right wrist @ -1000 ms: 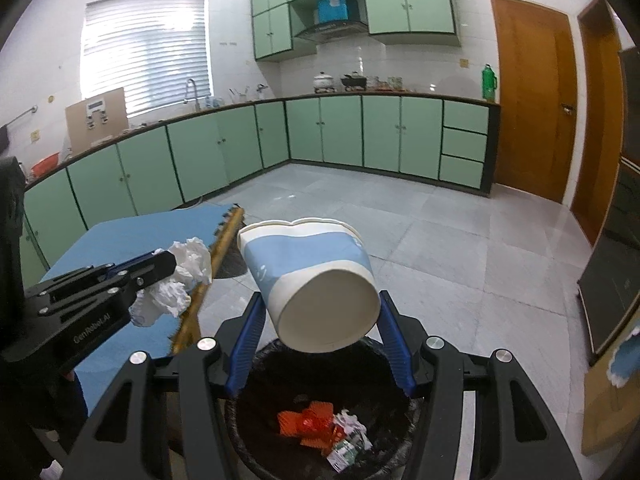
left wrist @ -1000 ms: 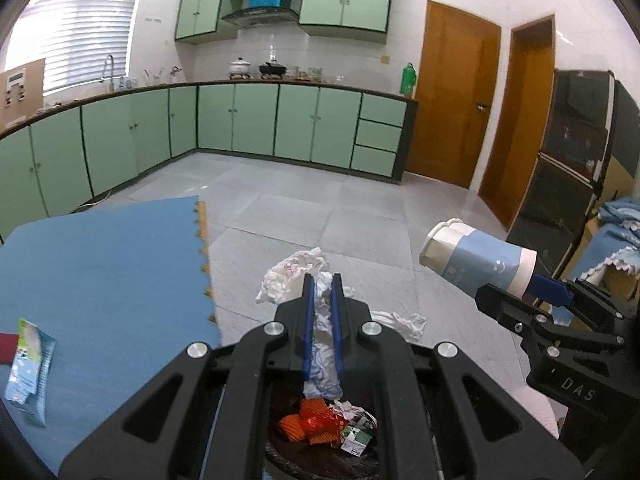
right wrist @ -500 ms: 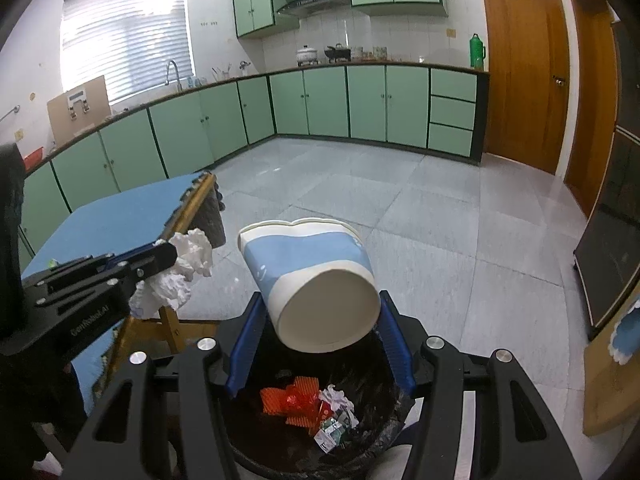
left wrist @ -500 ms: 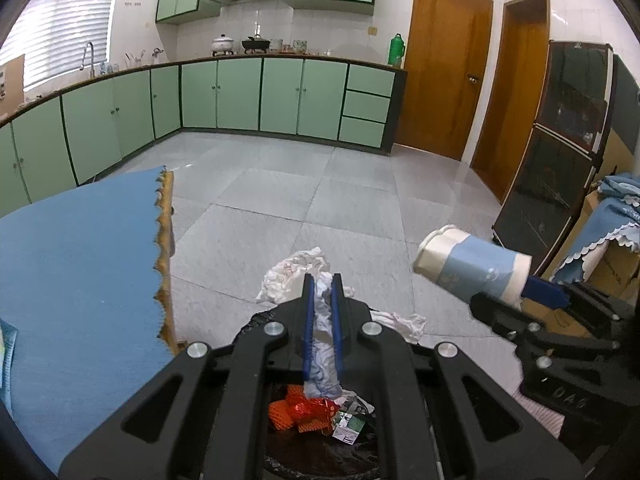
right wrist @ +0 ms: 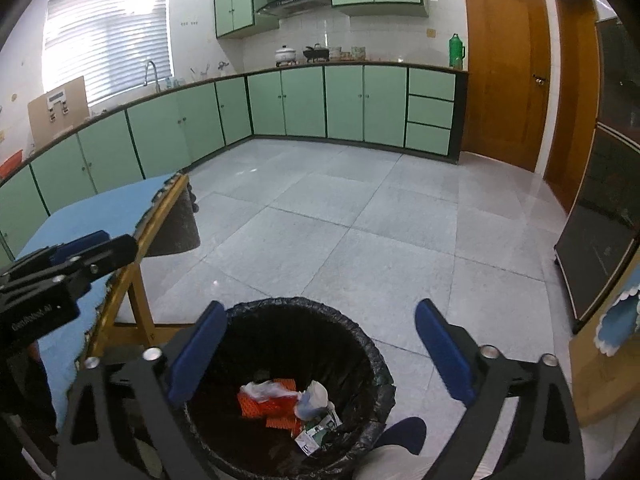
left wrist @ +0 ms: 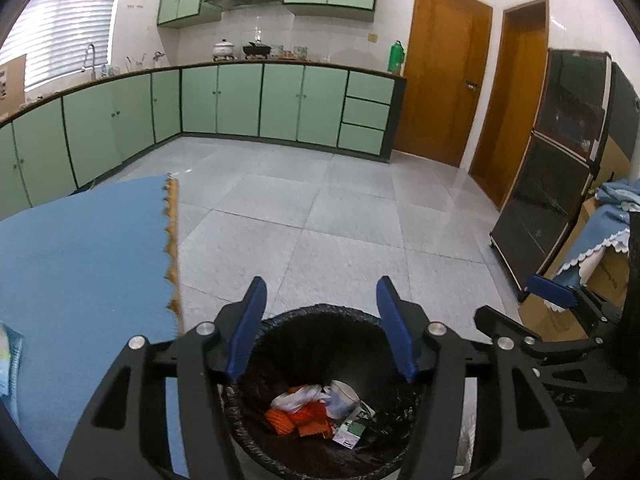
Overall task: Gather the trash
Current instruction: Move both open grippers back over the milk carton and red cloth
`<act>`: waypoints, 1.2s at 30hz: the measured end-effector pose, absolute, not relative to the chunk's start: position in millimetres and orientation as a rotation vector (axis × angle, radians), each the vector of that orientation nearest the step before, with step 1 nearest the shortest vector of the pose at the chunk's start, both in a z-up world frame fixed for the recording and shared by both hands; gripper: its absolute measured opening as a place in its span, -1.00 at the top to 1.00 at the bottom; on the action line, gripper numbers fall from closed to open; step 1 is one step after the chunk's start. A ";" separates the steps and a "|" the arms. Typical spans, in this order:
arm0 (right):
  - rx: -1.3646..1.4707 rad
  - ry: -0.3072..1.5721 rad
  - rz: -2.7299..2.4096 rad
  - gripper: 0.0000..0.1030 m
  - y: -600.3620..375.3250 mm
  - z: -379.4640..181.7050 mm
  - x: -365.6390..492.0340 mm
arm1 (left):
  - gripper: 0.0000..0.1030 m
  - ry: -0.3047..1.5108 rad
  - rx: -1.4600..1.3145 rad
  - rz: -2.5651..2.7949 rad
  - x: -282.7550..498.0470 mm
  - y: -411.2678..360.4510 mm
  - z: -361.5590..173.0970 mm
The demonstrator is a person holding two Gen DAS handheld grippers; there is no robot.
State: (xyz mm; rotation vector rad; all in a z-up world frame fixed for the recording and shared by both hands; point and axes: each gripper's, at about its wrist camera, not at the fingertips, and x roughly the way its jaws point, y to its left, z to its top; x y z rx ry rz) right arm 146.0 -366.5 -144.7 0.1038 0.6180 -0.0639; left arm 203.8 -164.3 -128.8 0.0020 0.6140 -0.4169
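Observation:
A black-lined trash bin stands on the floor right under both grippers; it also shows in the right wrist view. Inside lie orange wrappers, a white tissue, a blue-and-white paper cup and a small carton. In the right wrist view the cup lies beside the orange wrappers. My left gripper is open and empty above the bin. My right gripper is open and empty above the bin. Each gripper shows at the edge of the other's view.
A table with a blue mat stands left of the bin, with a packet at its near left edge. Its wooden frame is close to the bin. Dark cabinets and boxes stand at the right. Green kitchen cupboards line the far wall.
Both grippers have opened. The tissue has dropped from the left gripper and the paper cup from the right gripper; both now lie in the bin.

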 end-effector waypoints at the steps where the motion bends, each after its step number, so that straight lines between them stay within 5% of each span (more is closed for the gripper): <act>1: 0.109 0.611 -0.063 -0.88 -364.2 -140.9 144.6 | -0.18 0.602 -0.001 -0.407 202.3 -157.8 -124.3; 9: 0.104 0.557 -0.002 -0.88 -331.8 -115.5 139.5 | -0.35 0.529 -0.024 -0.306 185.4 -102.8 -96.4; 36: 0.030 0.514 0.311 -0.88 -100.4 -96.0 168.1 | -0.37 0.523 -0.101 0.149 134.6 139.0 -80.6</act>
